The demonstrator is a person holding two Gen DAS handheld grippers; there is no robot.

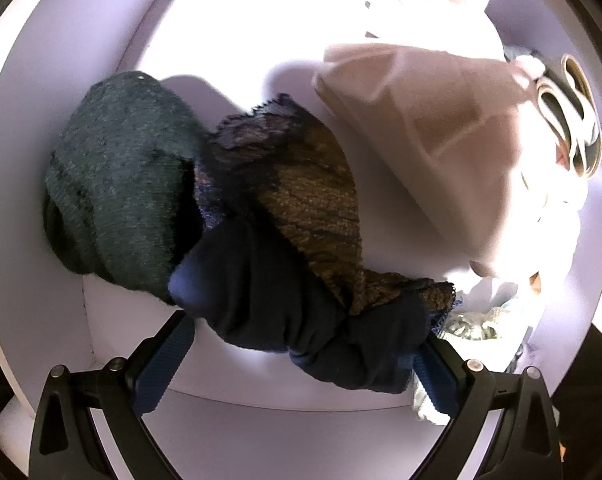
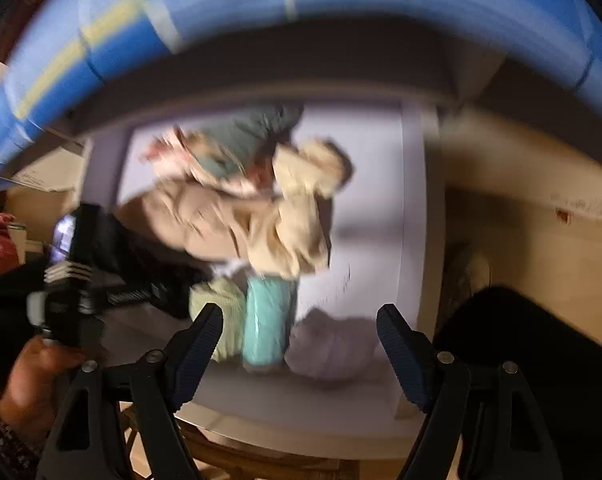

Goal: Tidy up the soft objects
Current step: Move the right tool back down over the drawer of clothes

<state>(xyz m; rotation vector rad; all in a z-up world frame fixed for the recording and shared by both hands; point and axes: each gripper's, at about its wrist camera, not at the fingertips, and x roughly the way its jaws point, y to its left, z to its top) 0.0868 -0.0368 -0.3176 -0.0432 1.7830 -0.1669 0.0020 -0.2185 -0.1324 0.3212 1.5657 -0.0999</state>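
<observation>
Navy cloth [image 1: 301, 312] clamped in left tongs [image 1: 305, 344], right tongs [image 2: 301, 340] agape over turquoise roll [image 2: 267, 320]

cloths in left view: 4 — green knit cloth [image 1: 117, 184] | brown-gold cloth [image 1: 309, 208] | navy cloth [image 1: 269, 292] | beige cloth [image 1: 441, 136]

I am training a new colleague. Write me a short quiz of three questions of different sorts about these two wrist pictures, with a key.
1. True or false: the left tool is clamped on a dark navy cloth bundle.
2. Multiple choice: between the open fingers of the right tool, which item stands nearest the middle?
A. red plastic bag
B. turquoise rolled cloth
C. dark green knitted cloth
3. Fill in: in the left wrist picture, the brown-gold patterned woven cloth lies between the dark green knitted cloth and a ____ folded fabric.

Key
1. true
2. B
3. pale beige
</observation>
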